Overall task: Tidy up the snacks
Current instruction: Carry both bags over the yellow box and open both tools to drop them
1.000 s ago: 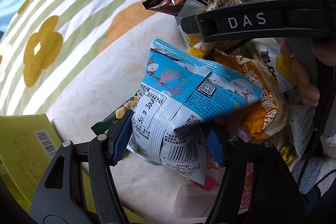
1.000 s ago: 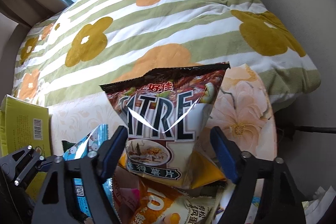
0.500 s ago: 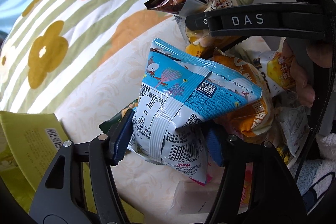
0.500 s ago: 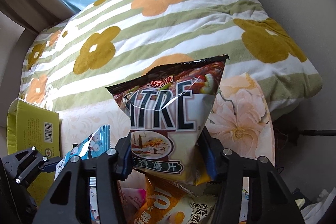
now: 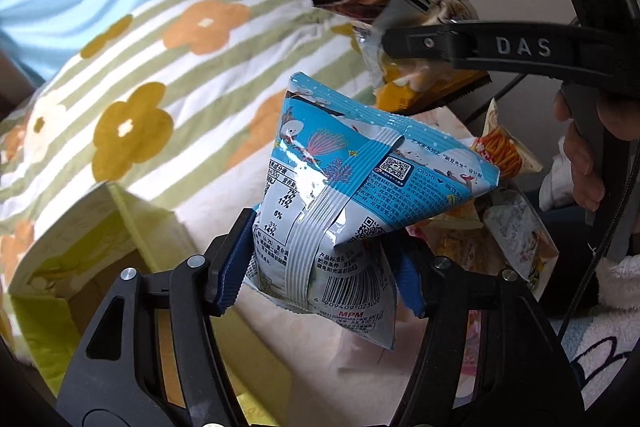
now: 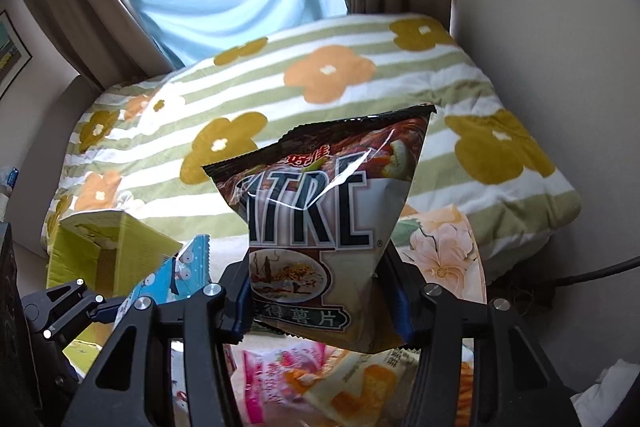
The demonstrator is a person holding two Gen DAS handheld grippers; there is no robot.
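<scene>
My left gripper (image 5: 326, 267) is shut on a blue and white snack bag (image 5: 352, 187) and holds it up above the bed. My right gripper (image 6: 322, 301) is shut on a dark brown chip bag (image 6: 324, 211), also lifted. That chip bag (image 5: 404, 11) and the right gripper's finger (image 5: 460, 45) show at upper right in the left wrist view. The blue bag (image 6: 176, 275) shows at lower left in the right wrist view. A pile of loose snack bags (image 6: 320, 383) lies under the right gripper.
An open yellow-green cardboard box (image 5: 80, 267) stands at the left on the bed, also in the right wrist view (image 6: 104, 247). A flowered striped quilt (image 6: 320, 79) lies behind. More snack bags (image 5: 508, 227) lie at right. A wall and a black cable (image 6: 592, 271) are at right.
Both grippers have lifted their bags higher. The right gripper closed on the brown chip bag and raised it off the pile. The open box has come into view at the left.
</scene>
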